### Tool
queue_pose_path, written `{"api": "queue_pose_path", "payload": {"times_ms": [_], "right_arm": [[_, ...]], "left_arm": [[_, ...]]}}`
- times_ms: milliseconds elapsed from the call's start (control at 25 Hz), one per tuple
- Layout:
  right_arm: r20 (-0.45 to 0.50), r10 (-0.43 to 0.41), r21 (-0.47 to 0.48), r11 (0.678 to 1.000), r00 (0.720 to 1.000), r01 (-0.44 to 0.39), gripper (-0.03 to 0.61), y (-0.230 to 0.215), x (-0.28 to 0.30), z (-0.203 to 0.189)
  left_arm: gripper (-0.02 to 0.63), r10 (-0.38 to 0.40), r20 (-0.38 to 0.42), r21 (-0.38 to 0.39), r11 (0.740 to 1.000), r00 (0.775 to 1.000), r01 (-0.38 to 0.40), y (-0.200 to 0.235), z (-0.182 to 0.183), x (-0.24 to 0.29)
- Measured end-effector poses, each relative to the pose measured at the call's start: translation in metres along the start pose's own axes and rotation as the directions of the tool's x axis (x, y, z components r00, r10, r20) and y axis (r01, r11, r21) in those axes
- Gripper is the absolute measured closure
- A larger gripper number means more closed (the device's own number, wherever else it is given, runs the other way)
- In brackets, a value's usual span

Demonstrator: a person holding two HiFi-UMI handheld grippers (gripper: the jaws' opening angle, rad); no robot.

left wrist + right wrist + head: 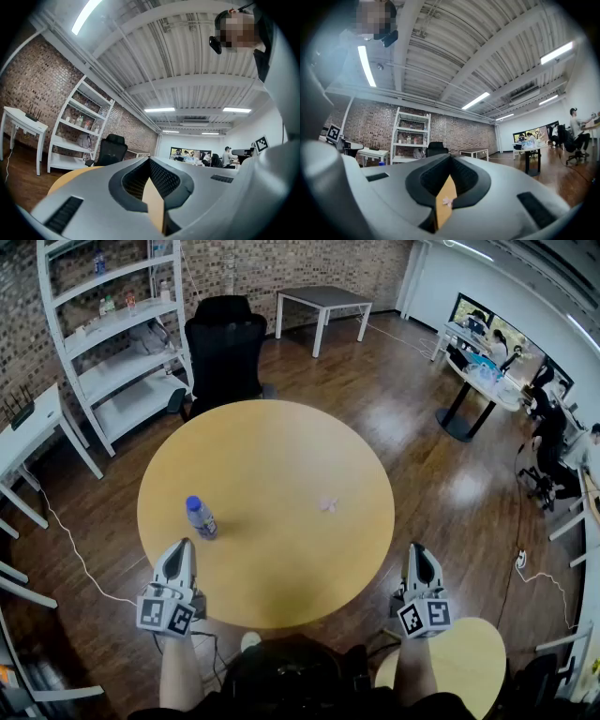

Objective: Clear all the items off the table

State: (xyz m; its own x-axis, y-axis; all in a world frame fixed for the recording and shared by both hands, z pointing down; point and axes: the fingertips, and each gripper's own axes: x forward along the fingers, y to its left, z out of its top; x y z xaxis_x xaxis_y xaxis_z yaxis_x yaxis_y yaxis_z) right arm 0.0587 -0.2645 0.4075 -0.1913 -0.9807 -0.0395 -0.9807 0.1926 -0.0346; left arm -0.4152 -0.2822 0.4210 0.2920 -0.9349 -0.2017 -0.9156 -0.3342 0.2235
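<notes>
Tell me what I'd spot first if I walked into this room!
A big round yellow table fills the middle, with a blue-capped water bottle standing near its left edge and a tiny pink scrap lying right of centre. At the near edge hover the left gripper and right gripper, both holding nothing.

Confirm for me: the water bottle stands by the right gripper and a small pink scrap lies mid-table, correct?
No: the head view shows the water bottle standing by the left gripper, not the right. The small pink scrap does lie mid-table.
</notes>
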Motion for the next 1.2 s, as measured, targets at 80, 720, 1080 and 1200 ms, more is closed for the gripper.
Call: {"api": "queue_pose_path", "payload": {"times_ms": [80, 720, 1080, 1200], "right_arm": [[-0.001, 0.036, -0.003, 0.999, 0.999, -0.036, 0.575, 0.015, 0.018, -0.002], [-0.038, 0.353, 0.052, 0.935, 0.935, -0.351, 0.575, 0.236, 0.112, -0.03], [-0.134, 0.344, 0.068, 0.939, 0.929, -0.337, 0.575, 0.211, 0.103, -0.049], [-0.187, 0.327, 0.091, 0.945, 0.926, -0.315, 0.575, 0.197, 0.099, -0.064]], "left_arm": [[0.614, 0.015, -0.001, 0.016, 1.0, 1.0, -0.015, 0.009, 0.0, -0.002], [0.614, 0.177, -0.001, 0.079, 0.981, 0.984, -0.176, 0.132, 0.055, -0.101], [0.541, 0.058, -0.049, 0.017, 0.998, 0.997, -0.058, 0.099, 0.019, -0.044], [0.382, 0.034, -0.138, 0.0, 0.999, 0.99, -0.034, 0.085, -0.011, -0.018]]}}
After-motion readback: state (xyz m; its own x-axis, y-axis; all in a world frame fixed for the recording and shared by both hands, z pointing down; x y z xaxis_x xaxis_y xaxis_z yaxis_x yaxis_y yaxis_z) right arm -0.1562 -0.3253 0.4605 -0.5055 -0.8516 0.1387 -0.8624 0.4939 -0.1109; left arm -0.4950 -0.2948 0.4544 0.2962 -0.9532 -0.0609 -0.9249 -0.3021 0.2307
